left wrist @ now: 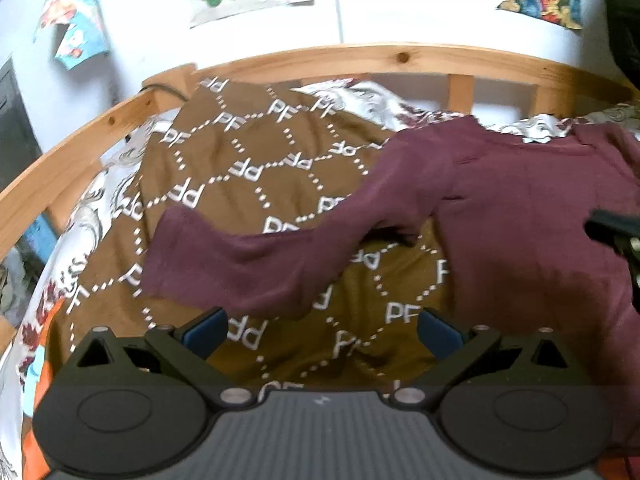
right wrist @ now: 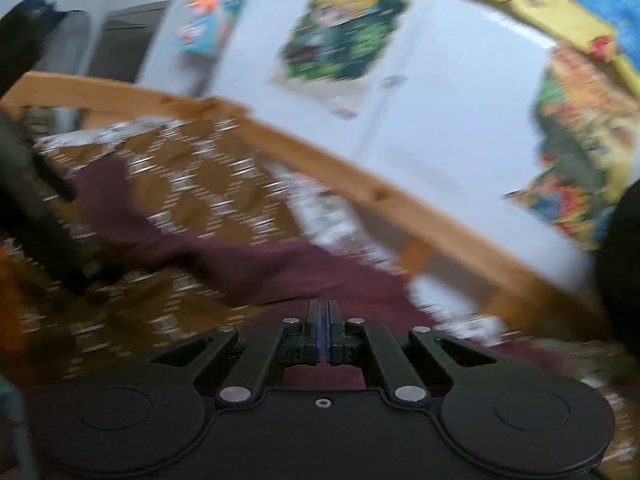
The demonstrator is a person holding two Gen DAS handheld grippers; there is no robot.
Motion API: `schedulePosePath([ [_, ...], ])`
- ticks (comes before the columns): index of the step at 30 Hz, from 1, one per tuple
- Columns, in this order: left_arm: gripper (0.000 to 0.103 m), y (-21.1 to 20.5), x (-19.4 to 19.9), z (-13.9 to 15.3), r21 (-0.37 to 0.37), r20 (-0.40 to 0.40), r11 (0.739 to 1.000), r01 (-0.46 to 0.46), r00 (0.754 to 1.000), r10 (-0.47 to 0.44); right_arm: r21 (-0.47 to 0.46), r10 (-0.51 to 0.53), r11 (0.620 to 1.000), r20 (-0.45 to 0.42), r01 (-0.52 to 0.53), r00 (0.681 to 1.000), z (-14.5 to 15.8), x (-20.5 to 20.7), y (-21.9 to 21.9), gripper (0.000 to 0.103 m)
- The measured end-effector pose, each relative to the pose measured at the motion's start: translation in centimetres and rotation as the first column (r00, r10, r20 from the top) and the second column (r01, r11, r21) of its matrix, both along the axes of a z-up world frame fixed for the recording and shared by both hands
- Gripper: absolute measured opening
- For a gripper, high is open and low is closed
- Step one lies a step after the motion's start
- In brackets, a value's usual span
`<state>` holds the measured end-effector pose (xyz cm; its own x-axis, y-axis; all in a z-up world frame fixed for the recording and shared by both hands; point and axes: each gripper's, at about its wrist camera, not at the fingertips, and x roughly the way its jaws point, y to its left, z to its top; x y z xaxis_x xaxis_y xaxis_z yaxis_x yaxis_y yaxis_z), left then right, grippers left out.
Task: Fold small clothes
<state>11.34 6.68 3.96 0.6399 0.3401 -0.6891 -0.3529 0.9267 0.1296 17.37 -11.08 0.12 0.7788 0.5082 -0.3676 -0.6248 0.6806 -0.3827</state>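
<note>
Nearest to us in the left wrist view is our left gripper (left wrist: 320,334), its blue pads (left wrist: 206,332) spread wide with nothing between them, hovering low over the brown patterned blanket (left wrist: 248,168) that covers the bed. We judge it is kept open and low so it can take the loose sleeve (left wrist: 240,264) of the maroon shirt (left wrist: 532,216), which reaches from the garment's body toward the blanket's middle and sags just beyond the fingers.

The shirt itself lies toward the right side of the blanket, its neckline near the far edge by the wooden bed rail (left wrist: 320,56), its body partly raised instead of lying flat. That lift seems to come from our right gripper (right wrist: 323,334): in the right wrist view its jaws are pressed together, with maroon cloth directly ahead of and under them. The view is heavily blurred, so we cannot tell for certain whether fabric is pinched between the pads, though the raised cloth suggests it

We judge the fold is at an early stage, the sleeve not yet brought over the body
</note>
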Motion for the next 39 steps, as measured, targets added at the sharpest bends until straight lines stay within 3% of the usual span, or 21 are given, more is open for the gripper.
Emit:
schedulePosePath([
  [1, 0.103, 0.1, -0.1, -0.1, -0.01, 0.0, 1.0, 0.005, 1.0, -0.005, 0.011, -0.014, 1.0, -0.011, 0.014, 1.0, -0.6, -0.3, -0.1, 0.0],
  [3, 0.103, 0.1, -0.1, -0.3, -0.031, 0.004, 0.999, 0.025, 1.0, -0.025, 0.054, -0.062, 0.996, -0.072, 0.066, 0.995, -1.1, -0.3, -1.2, 0.012],
  [5, 0.103, -0.4, 0.2, -0.6, -0.045, 0.003, 0.998, 0.043, 0.999, -0.043, 0.079, -0.139, 0.985, -0.135, 0.151, 0.981, -1.7, -0.1, -3.2, 0.038],
  [8, 0.103, -1.8, 0.7, -0.7, -0.055, 0.002, 0.996, 0.077, 0.997, -0.077, 0.043, -0.286, 0.954, -0.162, 0.296, 0.944, -2.7, -0.1, -5.7, 0.051],
  [13, 0.103, -4.5, 1.1, -0.9, -0.063, 0.009, 0.987, 0.145, 0.989, -0.144, -0.052, -0.547, 0.834, -0.201, 0.549, 0.813, -4.8, 0.9, -9.5, 0.051],
  [16, 0.103, -5.9, 1.1, -0.8, -0.06, 0.016, 0.982, 0.181, 0.984, -0.18, -0.105, -0.596, 0.801, -0.225, 0.589, 0.771, -6.6, 1.5, -10.2, 0.048],
  [20, 0.103, -6.9, 0.7, -0.8, -0.047, 0.021, 0.976, 0.214, 0.977, -0.214, -0.058, -0.626, 0.77, -0.252, 0.635, 0.737, -7.1, 1.6, -10.7, 0.018],
  [24, 0.103, -7.0, 0.5, -0.7, -0.026, 0.023, 0.974, 0.225, 0.974, -0.225, 0.075, -0.615, 0.766, -0.204, 0.638, 0.762, -4.7, 0.0, -11.2, 0.016],
  [27, 0.103, -6.3, 0.6, -0.5, -0.023, 0.036, 0.98, 0.199, 0.98, -0.198, 0.21, -0.541, 0.806, -0.117, 0.554, 0.833, -1.8, -2.1, -10.1, 0.016],
  [30, 0.103, -5.1, 0.8, -0.1, -0.03, 0.052, 0.988, 0.149, 0.988, -0.147, 0.304, -0.381, 0.879, -0.017, 0.368, 0.924, 0.8, -4.6, -7.7, 0.016],
  [34, 0.102, -3.5, 0.7, 0.0, -0.02, 0.067, 0.998, 0.053, 0.996, -0.052, 0.295, -0.148, 0.946, 0.028, 0.133, 0.989, 1.6, -6.5, -3.9, 0.016],
  [39, 0.103, -2.2, 0.6, -0.2, -0.01, 0.075, 1.0, 0.001, 0.997, 0.0, 0.222, 0.032, 0.975, -0.066, -0.017, 0.997, -0.3, -6.9, -1.7, 0.016],
])
